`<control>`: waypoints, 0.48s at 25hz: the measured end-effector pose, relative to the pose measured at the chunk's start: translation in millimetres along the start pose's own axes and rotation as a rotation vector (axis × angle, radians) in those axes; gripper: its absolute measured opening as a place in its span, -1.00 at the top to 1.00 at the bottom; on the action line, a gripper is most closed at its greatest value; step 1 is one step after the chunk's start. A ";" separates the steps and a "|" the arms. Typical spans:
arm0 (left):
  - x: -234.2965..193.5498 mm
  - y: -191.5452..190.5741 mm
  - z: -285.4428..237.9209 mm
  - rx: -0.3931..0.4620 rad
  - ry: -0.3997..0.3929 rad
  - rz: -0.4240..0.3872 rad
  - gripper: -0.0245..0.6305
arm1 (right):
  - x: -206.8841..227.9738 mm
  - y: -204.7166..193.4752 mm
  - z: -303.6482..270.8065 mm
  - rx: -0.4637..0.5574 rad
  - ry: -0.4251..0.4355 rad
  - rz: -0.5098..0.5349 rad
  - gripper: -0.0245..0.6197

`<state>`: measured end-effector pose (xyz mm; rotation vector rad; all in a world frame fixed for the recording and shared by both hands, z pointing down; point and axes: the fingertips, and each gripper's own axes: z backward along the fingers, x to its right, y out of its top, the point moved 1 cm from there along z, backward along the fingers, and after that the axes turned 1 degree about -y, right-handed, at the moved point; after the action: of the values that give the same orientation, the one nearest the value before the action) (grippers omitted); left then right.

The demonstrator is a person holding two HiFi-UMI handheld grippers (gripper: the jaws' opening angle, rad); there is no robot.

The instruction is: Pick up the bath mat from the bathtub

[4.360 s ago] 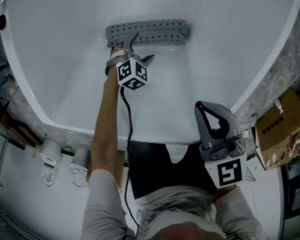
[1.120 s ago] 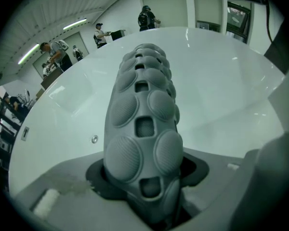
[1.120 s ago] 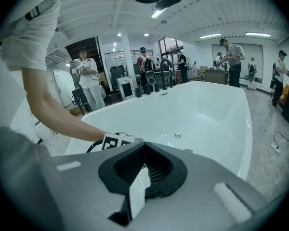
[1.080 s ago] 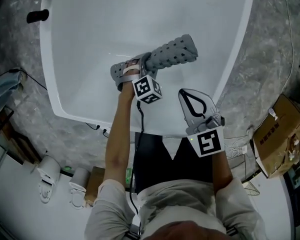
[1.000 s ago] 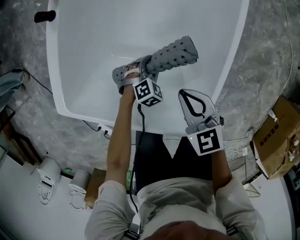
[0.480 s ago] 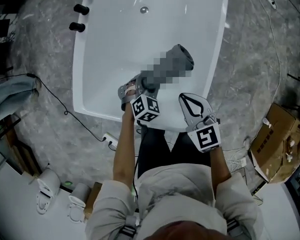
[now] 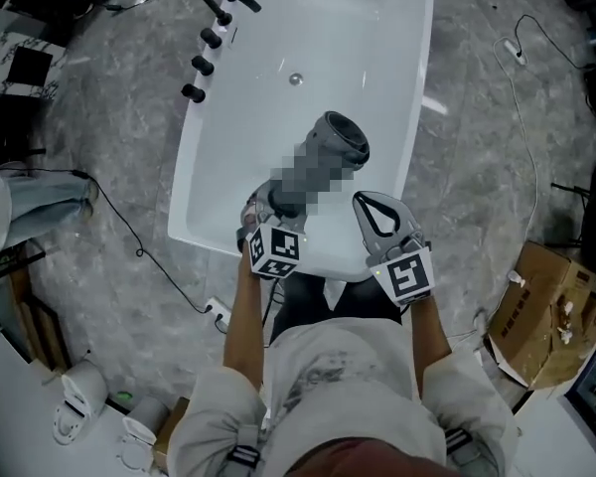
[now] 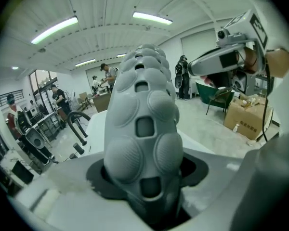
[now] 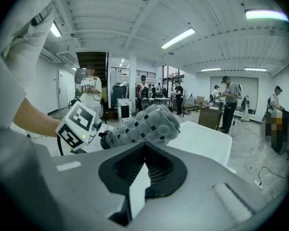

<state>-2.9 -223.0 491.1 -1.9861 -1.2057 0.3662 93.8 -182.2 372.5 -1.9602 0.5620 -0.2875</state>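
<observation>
Above the near end of a white bathtub point(image 7: 263, 87), a grey bath mat point(image 7: 330, 149), rolled into a thick tube and held in the air, clear of the tub floor. Covered in rounded bumps and small rectangular holes. Open far end of the roll tilted up and away over the tub.

At the roll's near end, the left gripper point(image 7: 266, 205), clamped firmly on the mat, with the roll rising straight out from between the jaws.

Just to the right, at about the same height, the right gripper point(image 7: 372, 207), jaw tips pressed together with nothing between them, apart from the mat.

Behind both grippers, the bare forearms point(image 7: 240, 316) and pale shirt of the person holding them.

Further out, a round drain point(image 7: 295, 79) in the tub floor and a row of black tap knobs point(image 7: 203, 65) along the left rim.

Around the tub, a grey marbled floor point(image 7: 109, 157), with a black cable point(image 7: 129, 232) trailing across it on the left and an open cardboard box point(image 7: 541, 311) at lower right.

Beyond the tub in both gripper views, a bright workshop with ceiling strip lights and several people standing at benches.
</observation>
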 end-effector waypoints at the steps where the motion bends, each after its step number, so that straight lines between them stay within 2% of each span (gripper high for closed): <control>1: -3.4 9.6 10.2 0.021 0.006 0.011 0.13 | 1.0 9.9 3.2 0.008 -0.003 0.023 0.91; 8: -22.7 86.0 85.7 0.222 0.030 0.114 0.14 | 8.6 68.5 34.8 0.099 -0.038 0.036 0.91; 12: -30.8 108.4 132.3 0.294 0.059 0.153 0.16 | -2.0 90.7 53.1 0.124 -0.034 0.039 0.91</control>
<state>-28.5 -215.6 319.3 -1.8226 -0.9078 0.5259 91.8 -172.2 267.8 -1.8287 0.5469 -0.2576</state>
